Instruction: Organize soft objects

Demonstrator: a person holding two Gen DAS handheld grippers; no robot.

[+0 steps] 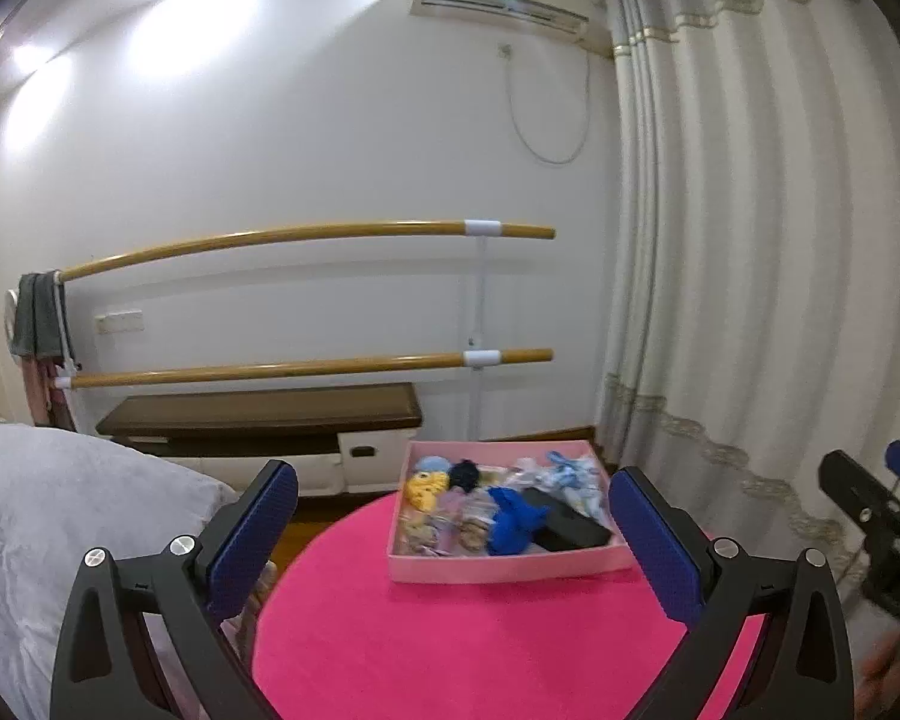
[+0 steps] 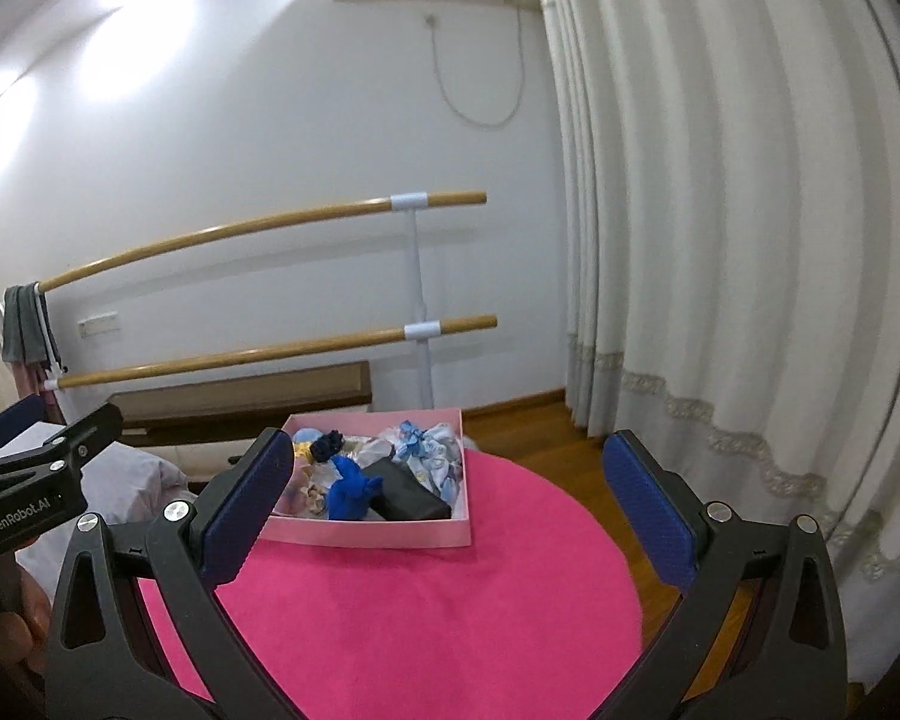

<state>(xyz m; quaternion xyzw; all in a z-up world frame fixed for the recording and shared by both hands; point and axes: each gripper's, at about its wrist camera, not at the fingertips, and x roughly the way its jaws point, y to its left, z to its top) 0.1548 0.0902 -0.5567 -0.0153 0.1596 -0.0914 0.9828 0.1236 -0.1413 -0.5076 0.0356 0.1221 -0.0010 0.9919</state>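
Observation:
A pink box (image 1: 504,567) (image 2: 378,537) sits at the far side of a round pink table (image 1: 462,648) (image 2: 426,618). It holds several soft items: a bright blue cloth (image 1: 513,519) (image 2: 351,489), a black folded piece (image 1: 570,525) (image 2: 411,501), a yellow item (image 1: 426,489), a dark navy item (image 1: 465,474) (image 2: 328,445) and pale blue-white fabric (image 1: 573,474) (image 2: 435,450). My left gripper (image 1: 453,534) is open and empty, short of the box. My right gripper (image 2: 450,504) is open and empty, also short of the box.
A grey-white bed (image 1: 60,516) lies left of the table. A dark-topped low bench (image 1: 264,414) and a two-rail wooden barre (image 1: 306,300) stand against the back wall. White curtains (image 1: 750,276) hang on the right over wooden floor (image 2: 546,426).

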